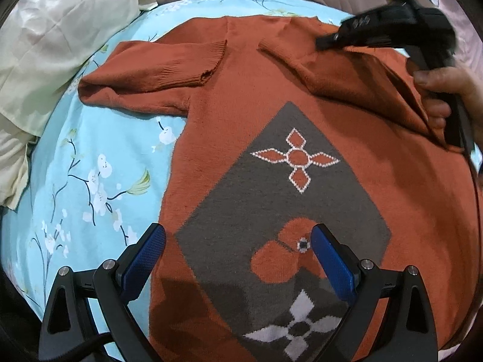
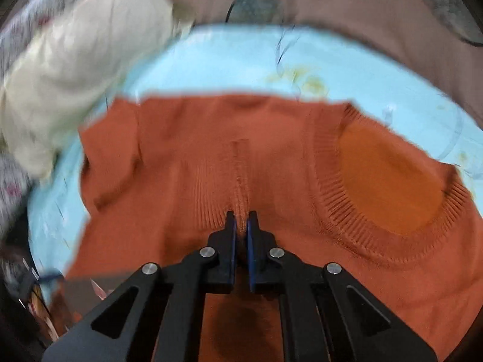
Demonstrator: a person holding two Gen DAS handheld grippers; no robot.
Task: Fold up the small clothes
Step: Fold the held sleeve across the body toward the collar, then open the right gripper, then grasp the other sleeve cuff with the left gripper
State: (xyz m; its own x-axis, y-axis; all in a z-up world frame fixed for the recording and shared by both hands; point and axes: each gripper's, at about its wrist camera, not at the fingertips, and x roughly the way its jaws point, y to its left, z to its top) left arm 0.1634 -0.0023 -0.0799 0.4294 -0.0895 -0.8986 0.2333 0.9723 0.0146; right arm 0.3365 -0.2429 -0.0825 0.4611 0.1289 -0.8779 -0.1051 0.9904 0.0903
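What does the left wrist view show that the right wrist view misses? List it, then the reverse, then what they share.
Left wrist only: the sweater's grey diamond pattern, the left gripper open above it, a hand holding the right gripper, and one sleeve folded across the chest.
Right wrist only: the ribbed neck opening and the right gripper shut on a ridge of knit.
Both: the orange sweater, the blue flowered sheet and the cream pillow.

Rust-orange sweater (image 1: 235,120), grey diamond (image 1: 283,211); light-blue floral sheet (image 1: 99,166).
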